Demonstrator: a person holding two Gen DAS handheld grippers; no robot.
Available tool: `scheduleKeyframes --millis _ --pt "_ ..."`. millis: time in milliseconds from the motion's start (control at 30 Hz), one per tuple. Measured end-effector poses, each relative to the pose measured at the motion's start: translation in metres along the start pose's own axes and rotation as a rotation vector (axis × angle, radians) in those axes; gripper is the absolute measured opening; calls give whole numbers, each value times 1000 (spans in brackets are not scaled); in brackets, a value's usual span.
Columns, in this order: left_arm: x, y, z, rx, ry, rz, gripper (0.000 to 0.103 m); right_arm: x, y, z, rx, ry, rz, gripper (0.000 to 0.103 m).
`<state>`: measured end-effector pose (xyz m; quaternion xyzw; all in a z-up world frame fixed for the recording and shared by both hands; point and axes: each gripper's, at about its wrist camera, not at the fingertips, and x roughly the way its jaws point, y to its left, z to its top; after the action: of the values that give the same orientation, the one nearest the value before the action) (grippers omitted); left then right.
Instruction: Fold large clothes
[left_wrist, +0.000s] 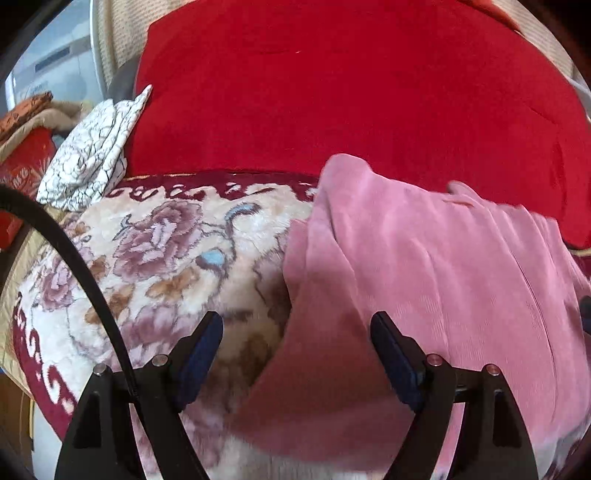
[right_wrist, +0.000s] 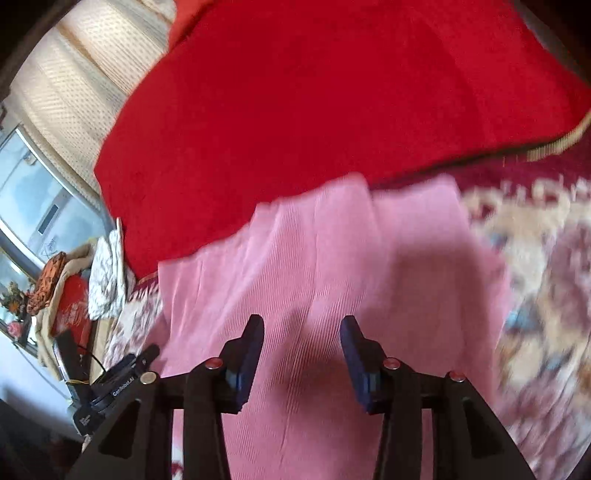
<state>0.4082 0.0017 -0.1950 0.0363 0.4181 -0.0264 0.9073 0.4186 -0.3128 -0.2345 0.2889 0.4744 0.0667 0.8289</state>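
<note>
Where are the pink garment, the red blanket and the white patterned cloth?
pink garment (right_wrist: 332, 258), right wrist view, middle panel.
red blanket (left_wrist: 332, 92), left wrist view, centre.
white patterned cloth (left_wrist: 92, 155), left wrist view, middle.

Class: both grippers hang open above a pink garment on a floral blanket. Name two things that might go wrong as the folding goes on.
1. The left gripper straddles the pink garment edge over the floral blanket; closing could pinch the plush blanket too.
2. The right gripper hovers over rumpled fabric; it may catch one layer only, leaving a crooked fold.

pink garment (left_wrist: 424, 266) cut off below, floral blanket (right_wrist: 546, 280) motion-blurred
</note>
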Motion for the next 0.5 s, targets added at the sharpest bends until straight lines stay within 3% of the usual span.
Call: scheduleKeyframes --millis 67,133,233,433,500 --pt "0 -4 -7 36 12 10 83 7 5 -9 -15 34 -9 46" --pt "5 -6 -12 60 31 11 83 18 13 -18 -69 67 -76 48" --pt "-1 -1 -12 57 27 -4 83 16 18 -23 -100 51 -115 48" --pt "-19 32 -8 -8 -35 58 83 -11 37 -31 -137 36 -50 49" --pt "-15 48 -9 -66 -7 50 83 -5 44 -35 -159 48 -29 58"
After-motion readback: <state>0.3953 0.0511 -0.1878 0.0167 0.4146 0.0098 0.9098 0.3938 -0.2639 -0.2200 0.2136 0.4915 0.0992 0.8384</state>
